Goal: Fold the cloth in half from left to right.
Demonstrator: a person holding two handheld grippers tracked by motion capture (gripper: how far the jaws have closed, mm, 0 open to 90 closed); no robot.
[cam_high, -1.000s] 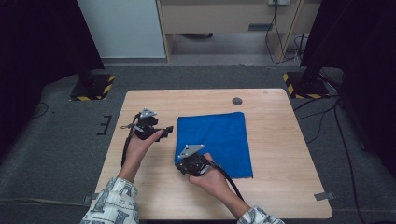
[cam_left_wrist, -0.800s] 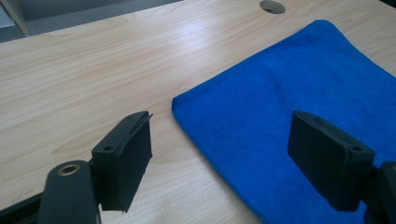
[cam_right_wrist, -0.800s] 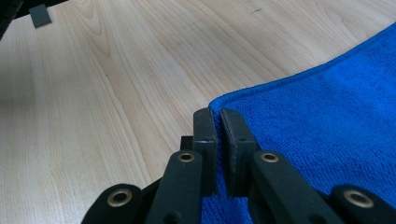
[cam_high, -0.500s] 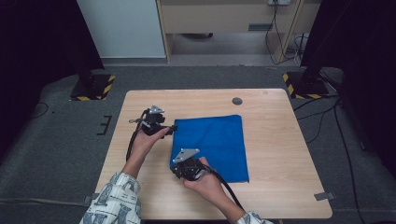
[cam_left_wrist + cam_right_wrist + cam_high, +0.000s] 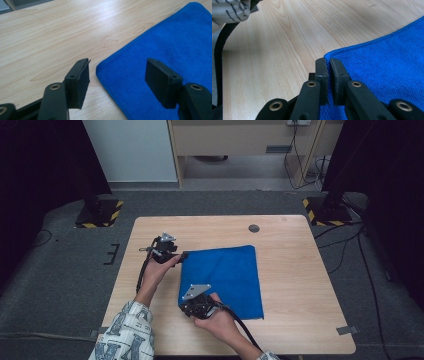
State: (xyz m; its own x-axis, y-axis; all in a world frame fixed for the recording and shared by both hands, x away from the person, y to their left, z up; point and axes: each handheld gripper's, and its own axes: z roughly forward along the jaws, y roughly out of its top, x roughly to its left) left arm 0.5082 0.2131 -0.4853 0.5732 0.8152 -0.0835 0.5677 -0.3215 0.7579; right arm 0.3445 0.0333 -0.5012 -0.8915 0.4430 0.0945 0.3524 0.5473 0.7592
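Right gripper (image 5: pixel 328 62) jaws pinched tight on the near left corner of the blue microfibre cloth (image 5: pixel 227 275), cloth edge caught between the pads, seen in the right gripper view. In the high view the right gripper (image 5: pixel 192 304) sits low at that corner, hand behind it, cable trailing toward the table's near edge.

Left gripper (image 5: pixel 117 75) jaws apart and just been closing; far left corner of the cloth (image 5: pixel 160 55) lies between them, pads not pressing it. In the high view the left gripper (image 5: pixel 181 256) points at that corner, forearm in a patterned sleeve (image 5: pixel 125 332) angled in from bottom left.

Cloth lies flat mid-table. Bare wooden table (image 5: pixel 295 270) wide open right of the cloth, narrower strip on the left. Small dark round disc (image 5: pixel 254 228) near the far edge, well apart from the cloth.
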